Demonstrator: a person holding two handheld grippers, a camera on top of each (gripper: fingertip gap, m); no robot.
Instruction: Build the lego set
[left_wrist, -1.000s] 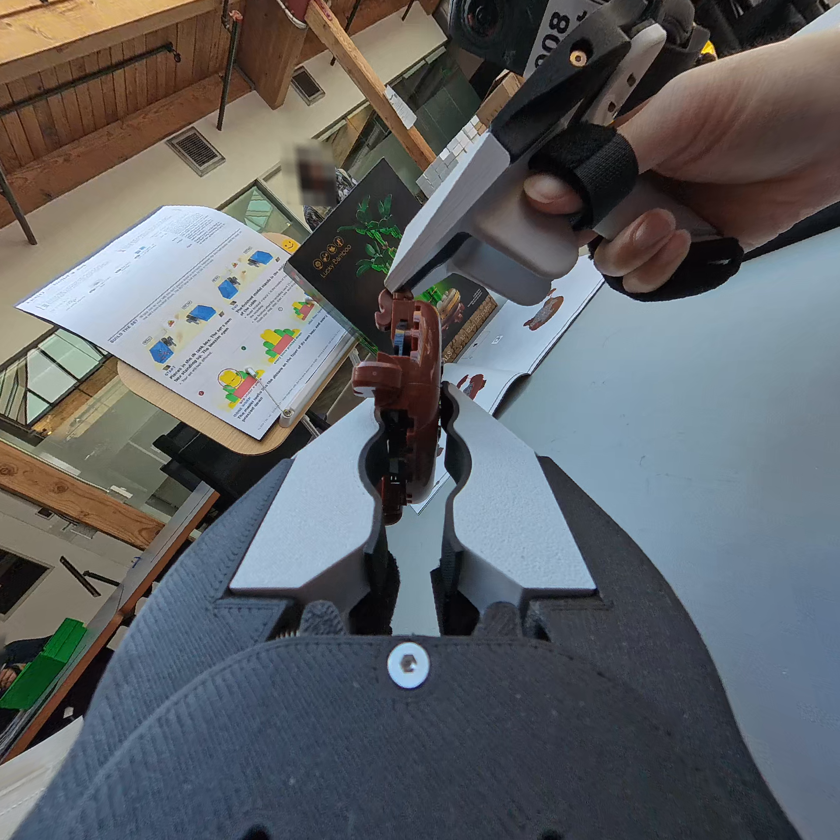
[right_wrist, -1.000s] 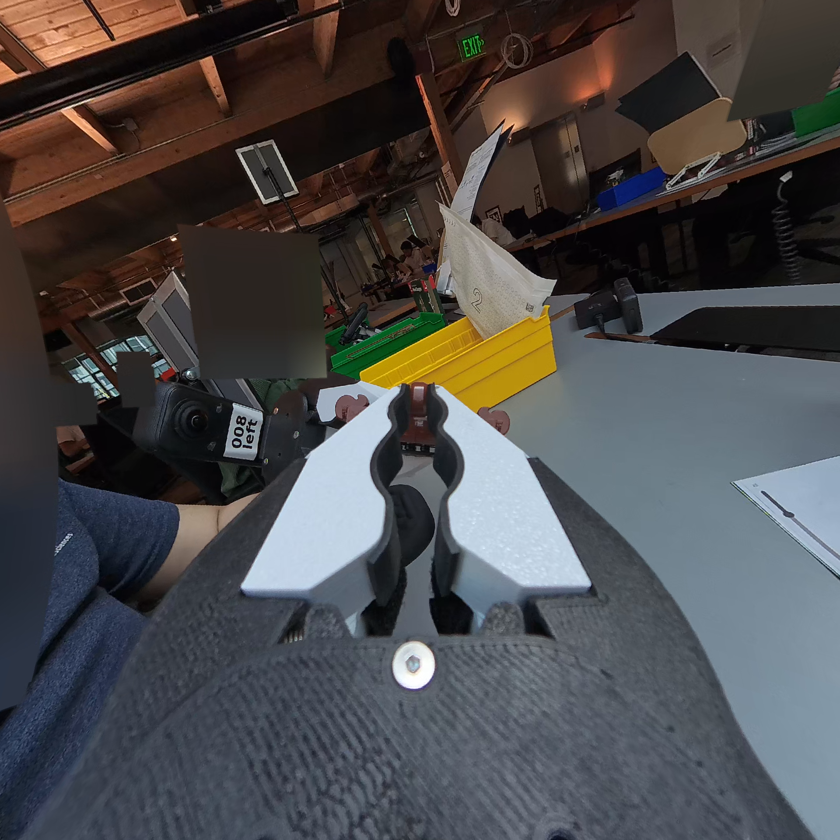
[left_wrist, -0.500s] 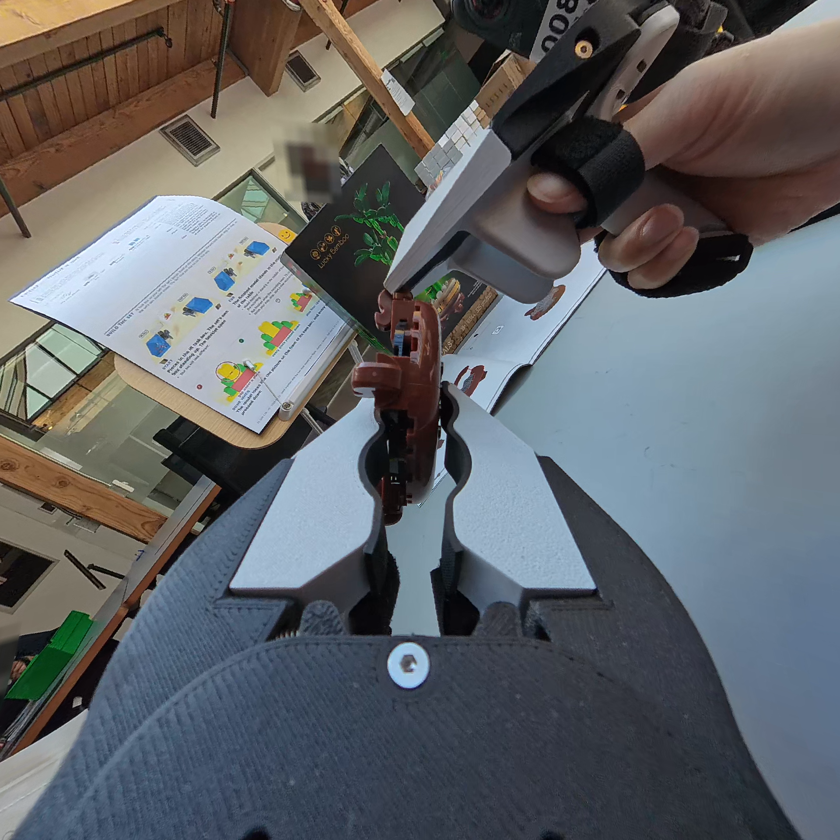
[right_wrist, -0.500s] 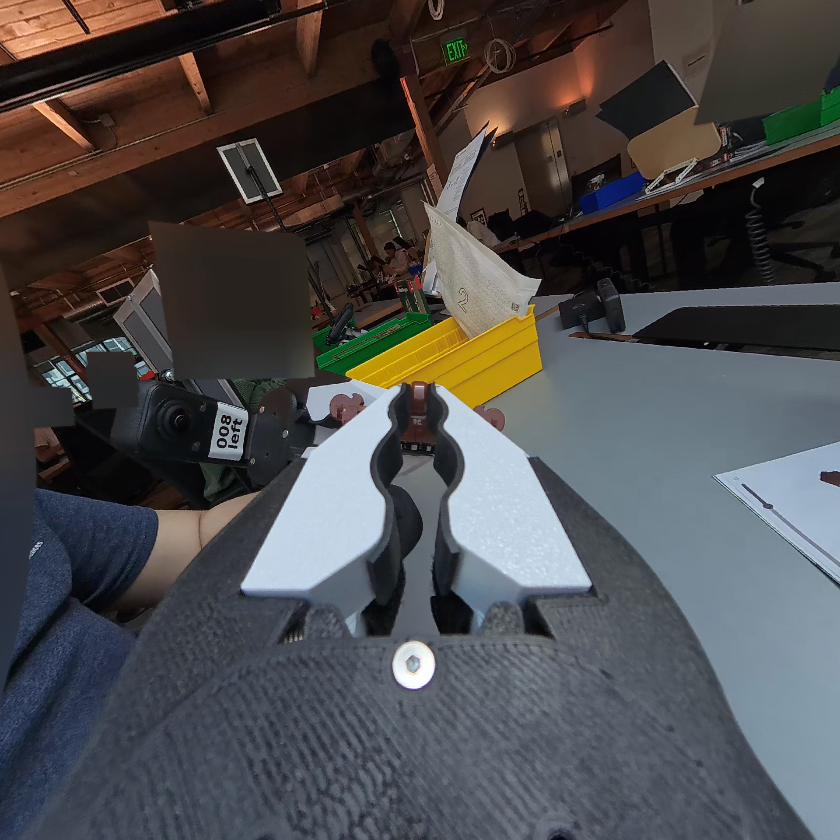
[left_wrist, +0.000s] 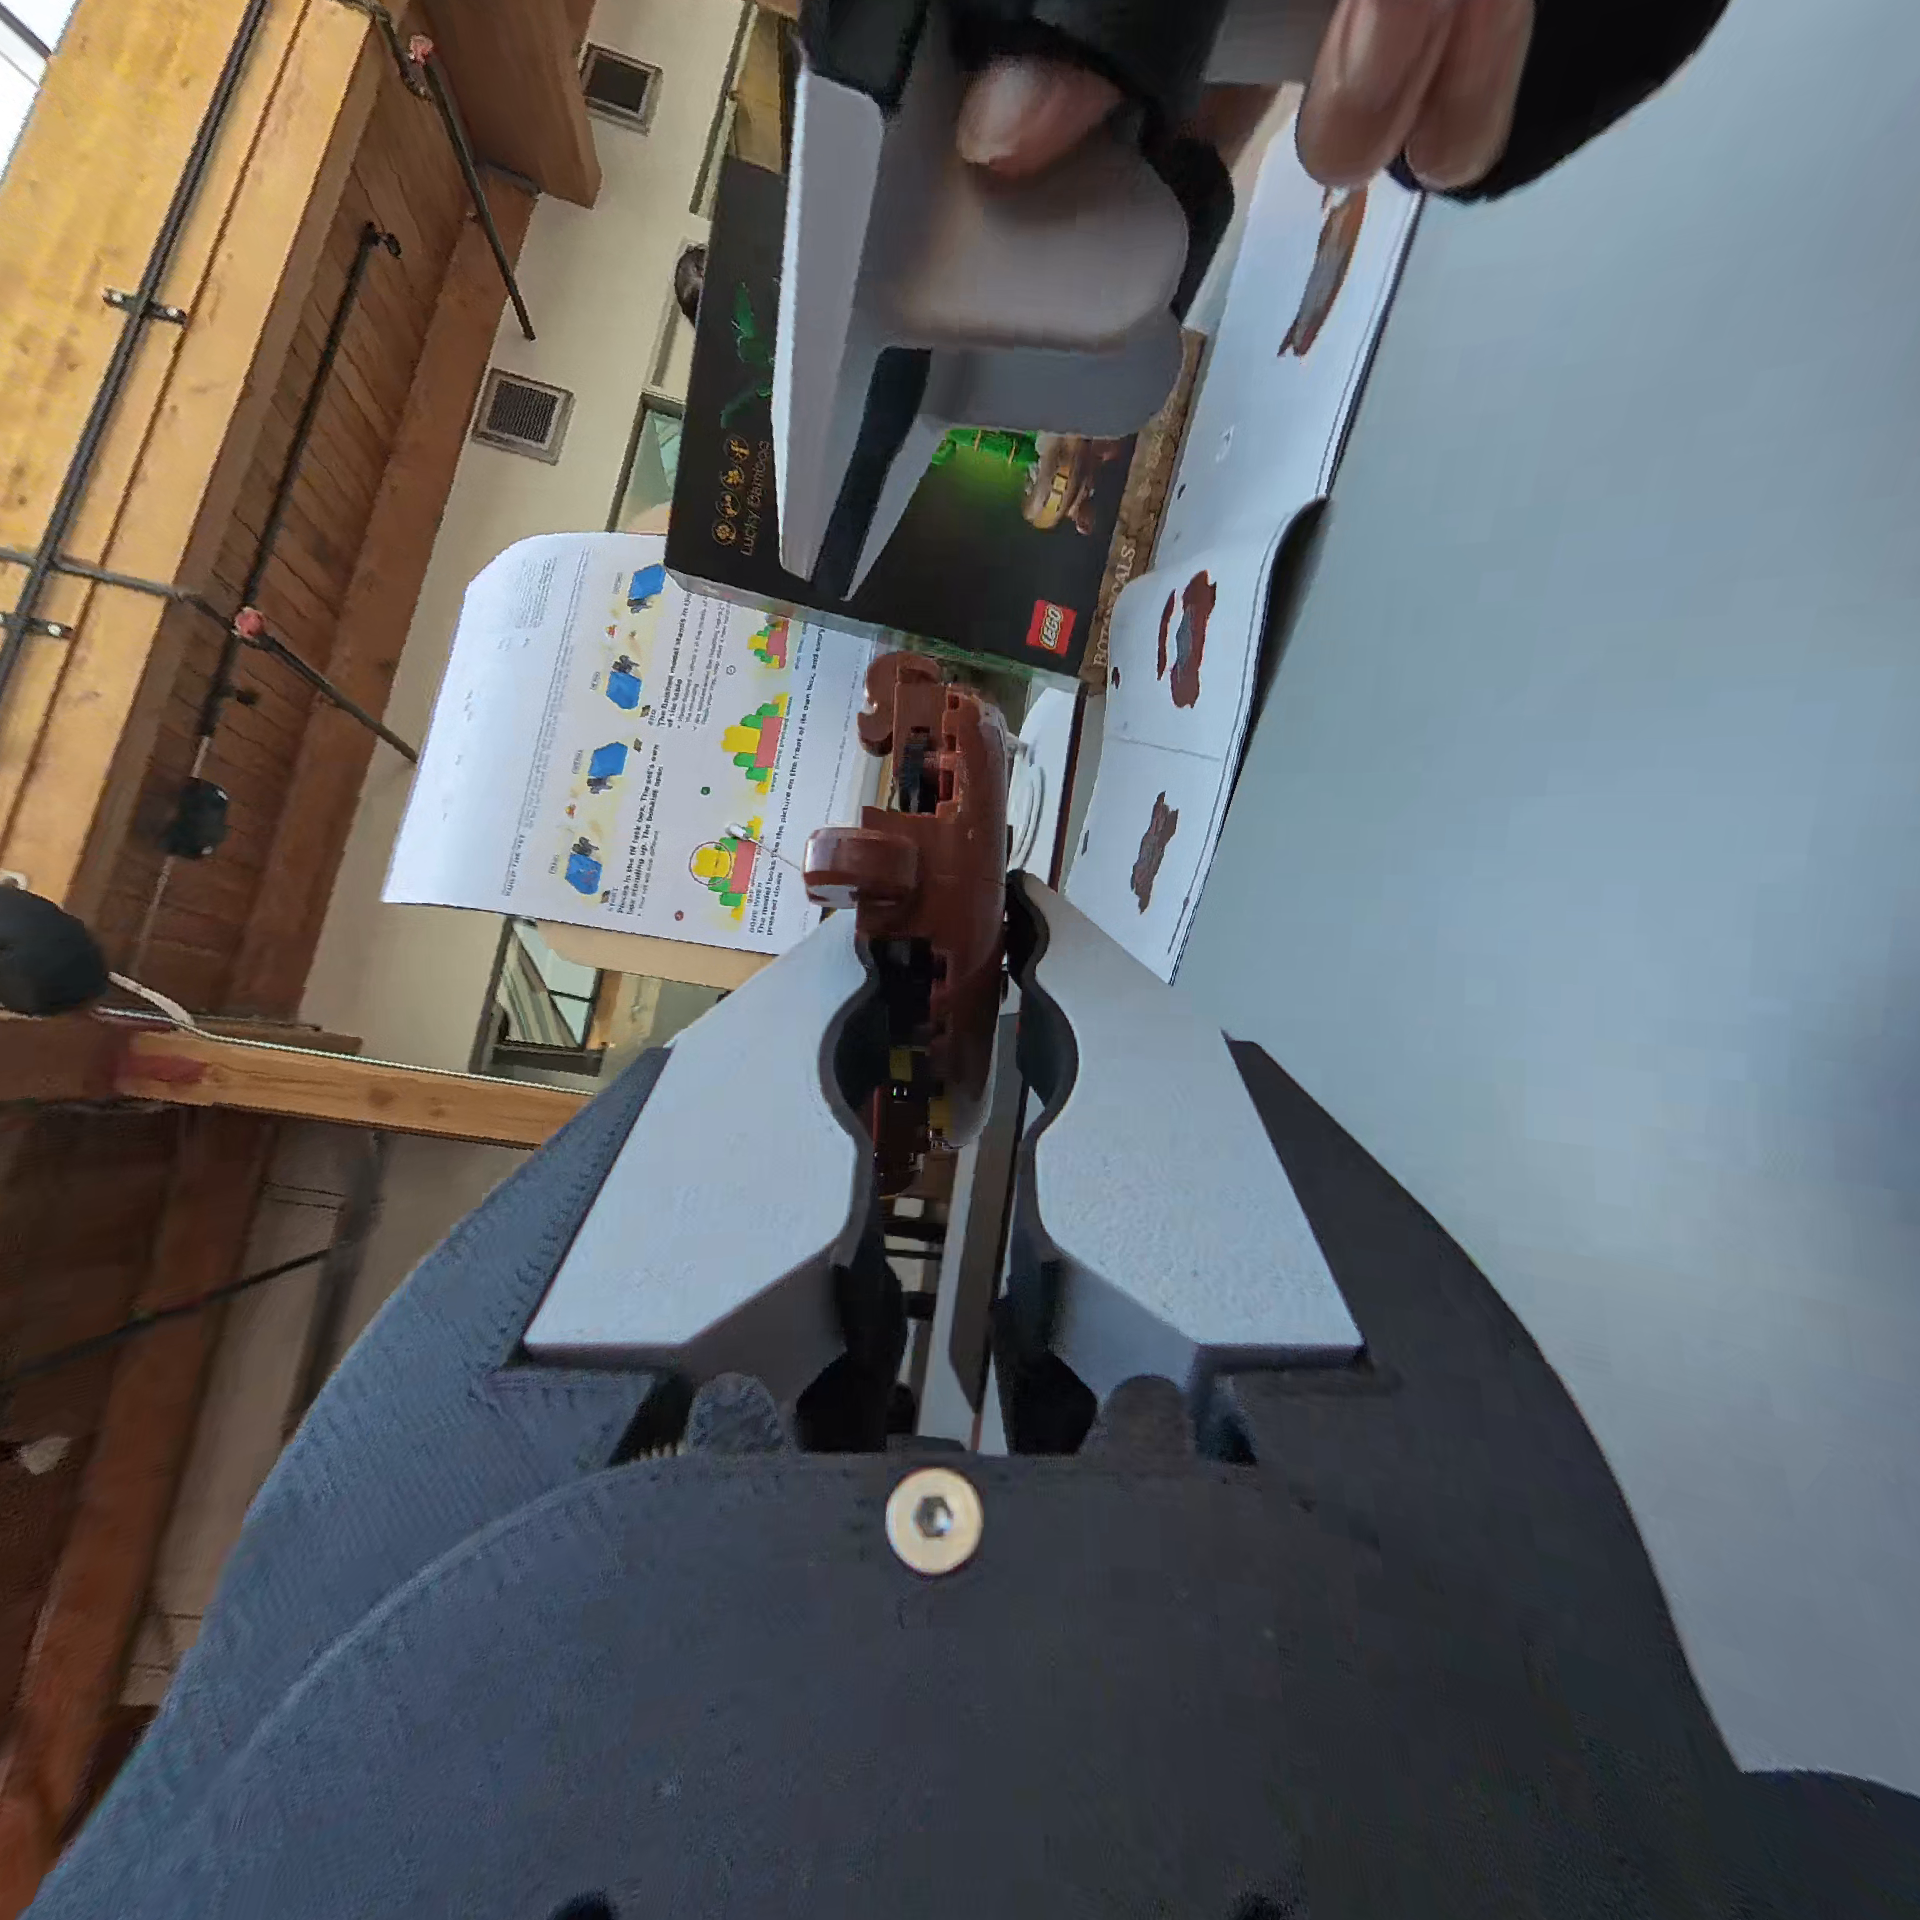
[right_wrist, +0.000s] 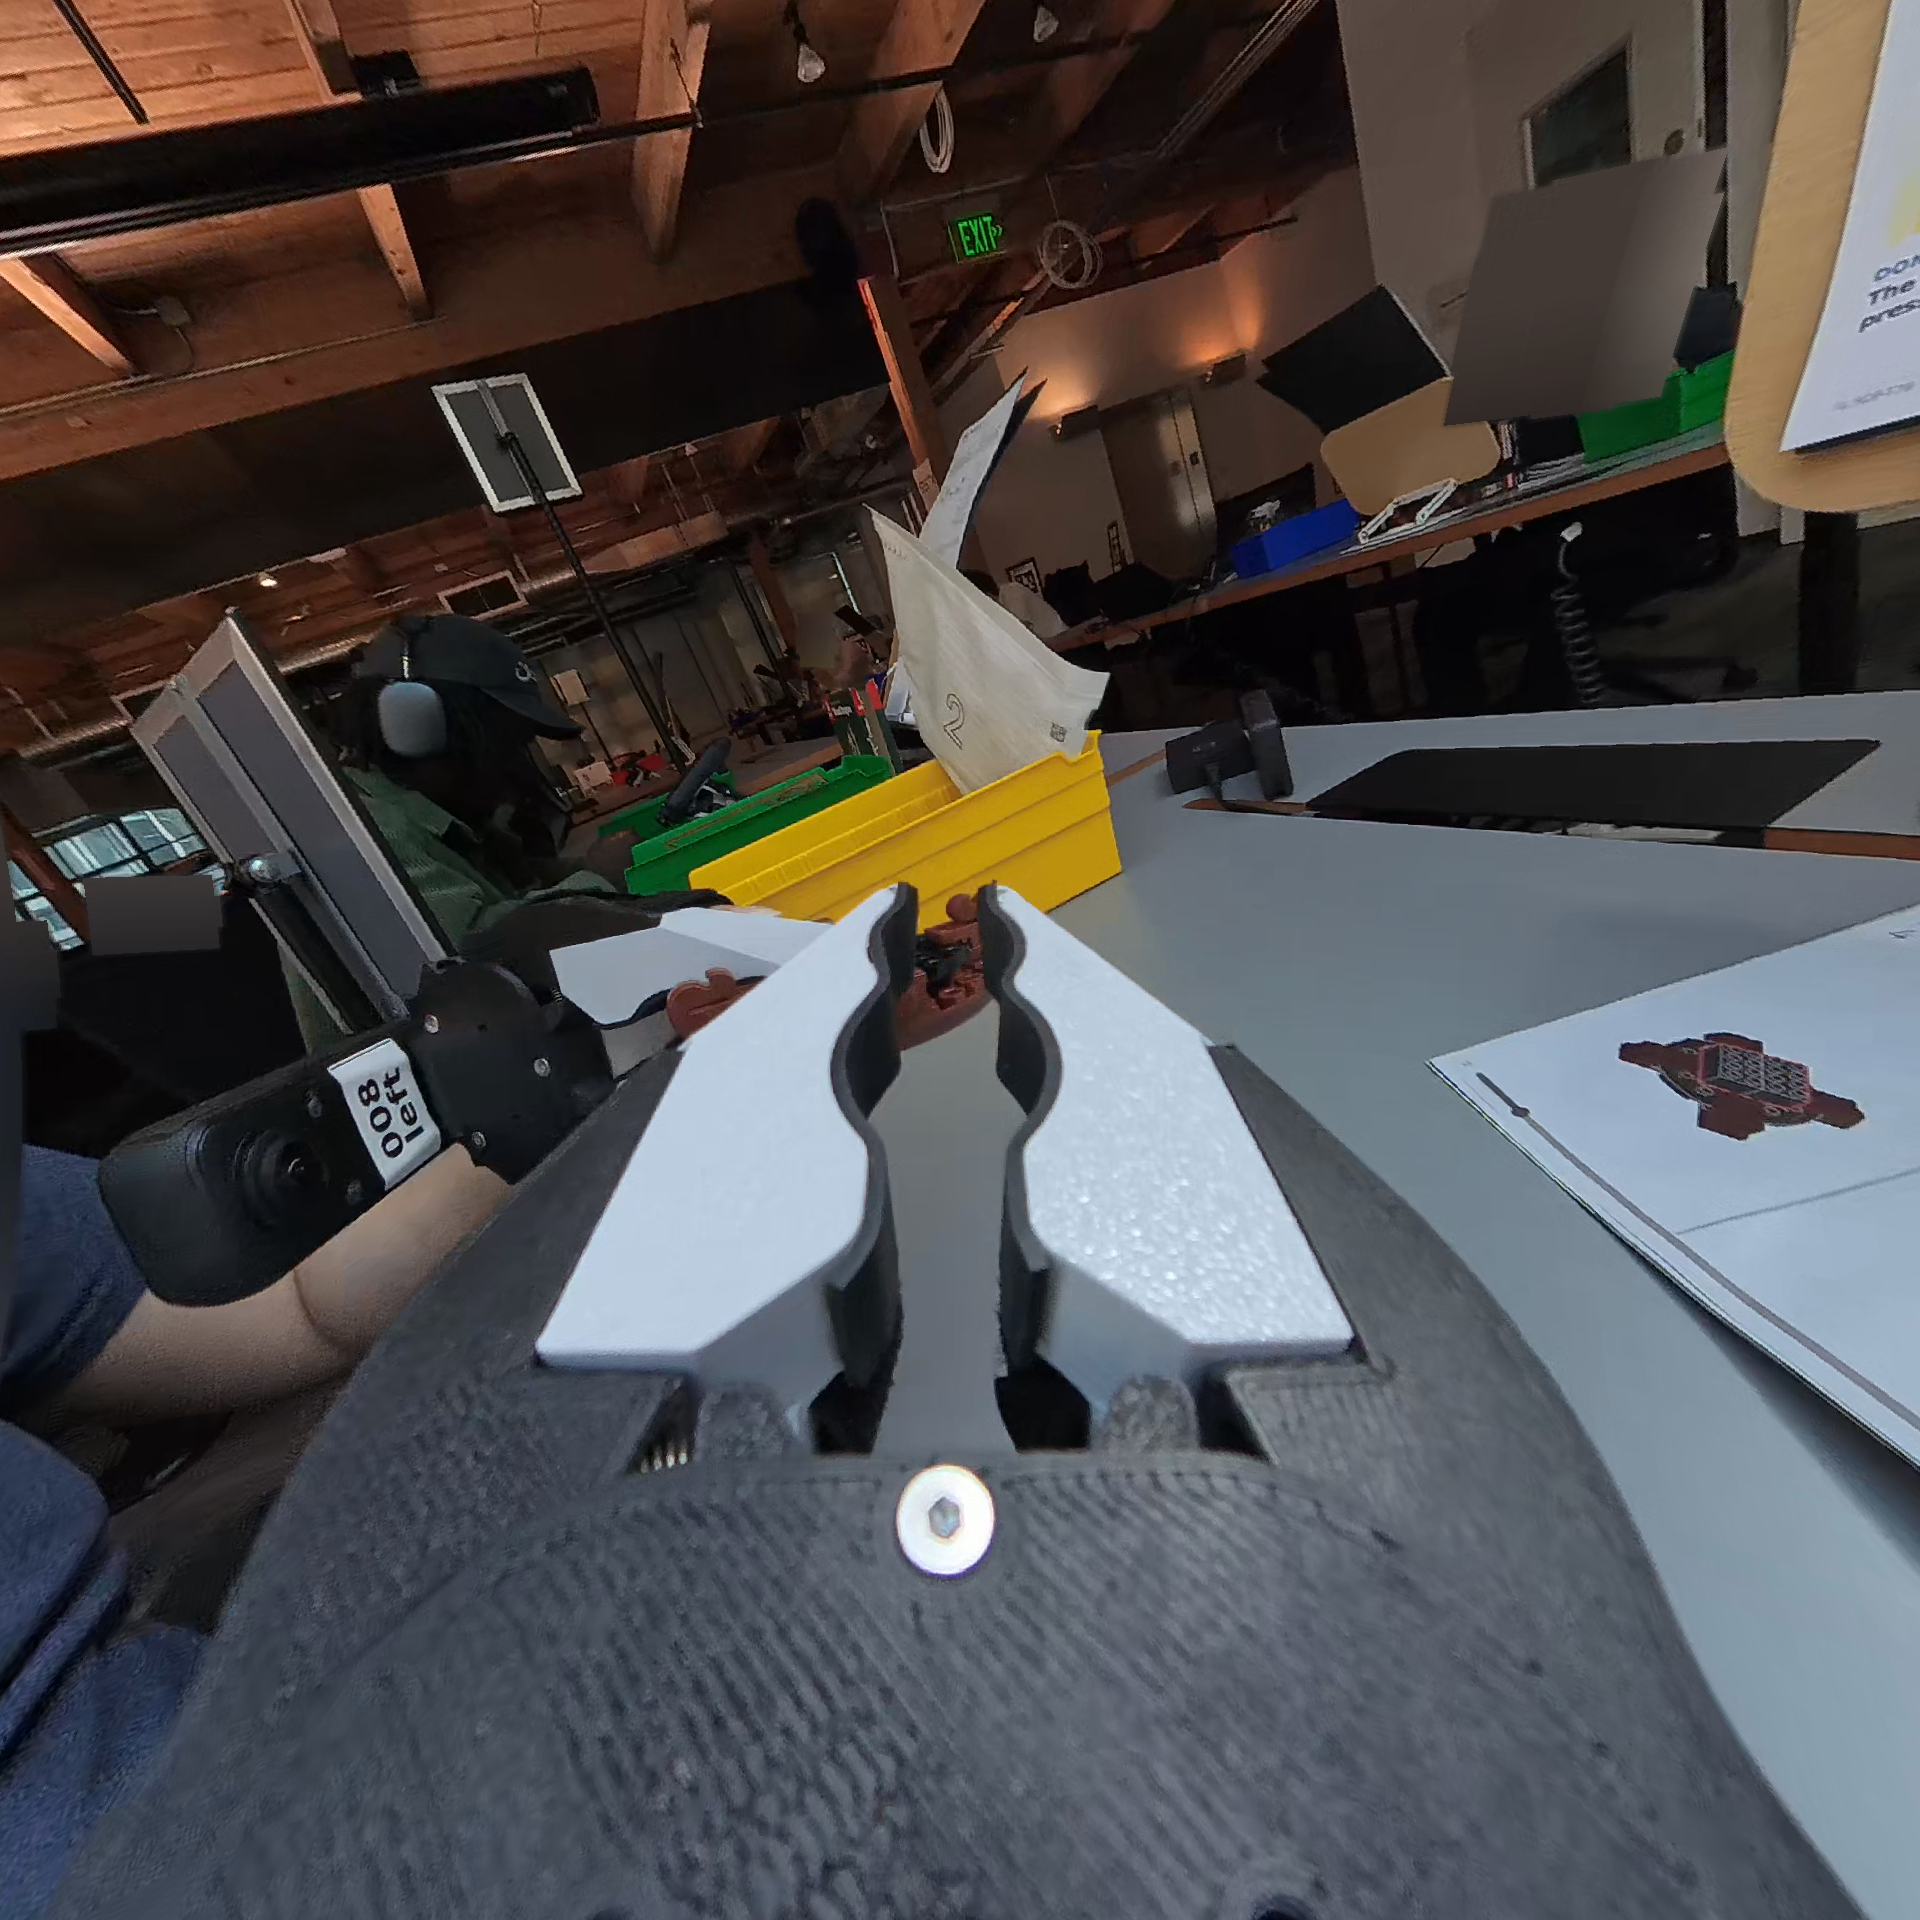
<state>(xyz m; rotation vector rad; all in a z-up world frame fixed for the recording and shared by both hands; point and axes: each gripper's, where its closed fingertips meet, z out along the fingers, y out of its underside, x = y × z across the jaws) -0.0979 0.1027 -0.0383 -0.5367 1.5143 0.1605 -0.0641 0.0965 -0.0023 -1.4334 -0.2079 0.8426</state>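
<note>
Reddish-brown plastic, hard and glossy — the lego piece is a flat, lumpy-edged plate assembly with a round tab sticking out one side and some black and yellow bits in the middle. It's up off the grey tabletop, pinched edge-on in the left tongs. I'd guess it's light and stiff but slippery, and the stacked parts could pop apart if squeezed off-centre, so holding across the thick middle looks right. The right tongs are spread, holding nothing, tips just short of the piece. Manual lies open nearby — matte paper.
</note>
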